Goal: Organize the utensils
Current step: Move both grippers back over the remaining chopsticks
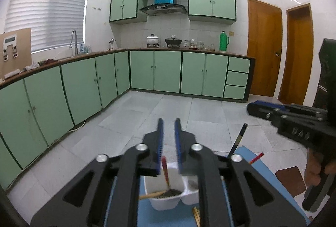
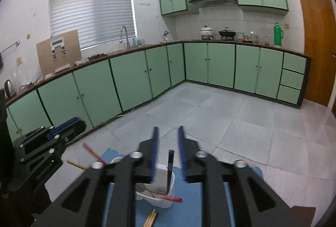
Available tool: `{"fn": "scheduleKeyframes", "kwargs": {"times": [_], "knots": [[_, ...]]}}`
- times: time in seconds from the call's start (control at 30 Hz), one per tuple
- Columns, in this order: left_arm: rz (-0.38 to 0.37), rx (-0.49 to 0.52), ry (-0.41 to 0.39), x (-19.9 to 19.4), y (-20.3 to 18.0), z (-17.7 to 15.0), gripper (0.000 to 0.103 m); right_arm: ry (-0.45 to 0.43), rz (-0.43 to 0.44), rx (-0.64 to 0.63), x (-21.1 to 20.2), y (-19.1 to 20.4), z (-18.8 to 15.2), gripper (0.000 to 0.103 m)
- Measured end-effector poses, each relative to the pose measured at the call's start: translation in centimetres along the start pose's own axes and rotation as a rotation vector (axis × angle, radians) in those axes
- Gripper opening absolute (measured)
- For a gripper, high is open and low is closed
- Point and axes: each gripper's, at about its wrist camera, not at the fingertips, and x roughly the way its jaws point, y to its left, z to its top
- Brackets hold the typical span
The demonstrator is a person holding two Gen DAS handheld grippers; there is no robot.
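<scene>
Both grippers' ridged blue fingers [image 1: 160, 138] narrowly parted, empty, above white plastic holder [image 1: 166, 203].

Ahead of you the tiled floor [image 1: 178, 113] lies open to the cabinets [image 1: 155, 71]. Below, upright chopsticks [image 2: 170, 166] crowd the white holder [image 1: 163, 201]; your other gripper [image 1: 262, 110] flanks right.

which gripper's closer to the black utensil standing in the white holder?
Right. The right gripper hangs directly above the black utensil; the left gripper is beside it, over the red utensil.
</scene>
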Motion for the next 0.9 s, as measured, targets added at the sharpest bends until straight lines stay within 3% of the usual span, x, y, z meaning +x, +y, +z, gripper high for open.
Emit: {"fn": "scheduleKeyframes", "kwargs": {"times": [0.03,0.1,0.2,0.37,0.47,0.63,0.9], "knots": [[0.004,-0.004,-0.002,-0.4,0.1,-0.2,0.027,-0.009,-0.008,0.006,-0.6,-0.3,0.0,0.036],[0.012,-0.009,-0.011,-2.0,0.4,-0.6,0.033,-0.028,-0.024,0.004,-2.3,-0.5,-0.2,0.04],[0.027,-0.003,-0.016,-4.5,0.2,-1.6,0.046,-0.053,-0.04,0.005,-4.6,-0.6,-1.0,0.055],[0.02,-0.024,0.004,-8.7,-0.4,-5.1,0.065,-0.068,-0.06,0.002,-8.6,0.0,-4.6,0.079],[0.031,-0.039,0.033,-10.5,-0.7,-8.1,0.075,-0.049,-0.091,-0.012,-10.4,0.5,-7.9,0.089],[0.052,-0.065,0.149,-11.5,-0.4,-14.1,0.081,0.031,-0.152,-0.014,-11.4,1.7,-14.2,0.097],[0.079,-0.041,0.373,-10.8,0.1,-22.8,0.082,0.252,-0.152,0.048,-9.4,2.8,-23.3,0.097]]}}
